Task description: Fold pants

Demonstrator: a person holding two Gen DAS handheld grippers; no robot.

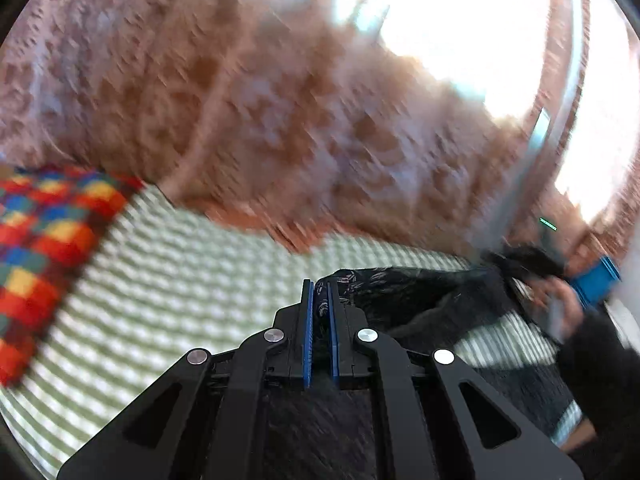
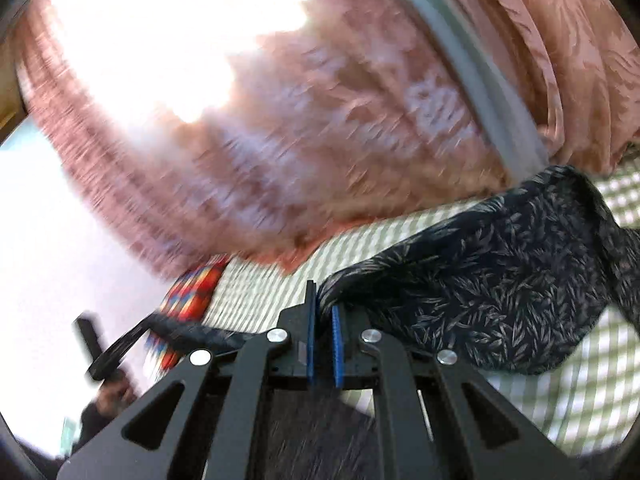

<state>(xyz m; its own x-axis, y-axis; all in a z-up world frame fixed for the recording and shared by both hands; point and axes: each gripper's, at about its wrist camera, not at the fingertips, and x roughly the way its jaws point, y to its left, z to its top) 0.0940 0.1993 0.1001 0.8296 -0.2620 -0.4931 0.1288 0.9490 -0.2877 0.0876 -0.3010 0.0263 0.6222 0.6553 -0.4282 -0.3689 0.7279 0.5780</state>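
Observation:
The pants [image 2: 488,280] are dark navy with a pale leaf print, lifted over a green-and-white checked bed cover [image 2: 580,380]. My right gripper [image 2: 323,300] is shut on an edge of the fabric, which billows to the right of its fingers. In the left wrist view my left gripper [image 1: 319,292] is shut on another edge of the pants [image 1: 420,296], which stretch right toward a person's hand [image 1: 552,296] holding the other gripper. Both views are blurred by motion.
Pink patterned curtains [image 1: 240,100] hang behind the bed under a bright window [image 1: 460,20]. A multicoloured checked blanket [image 1: 44,240] lies at the left of the checked cover [image 1: 180,280]. A grey window frame [image 2: 480,80] crosses the right wrist view.

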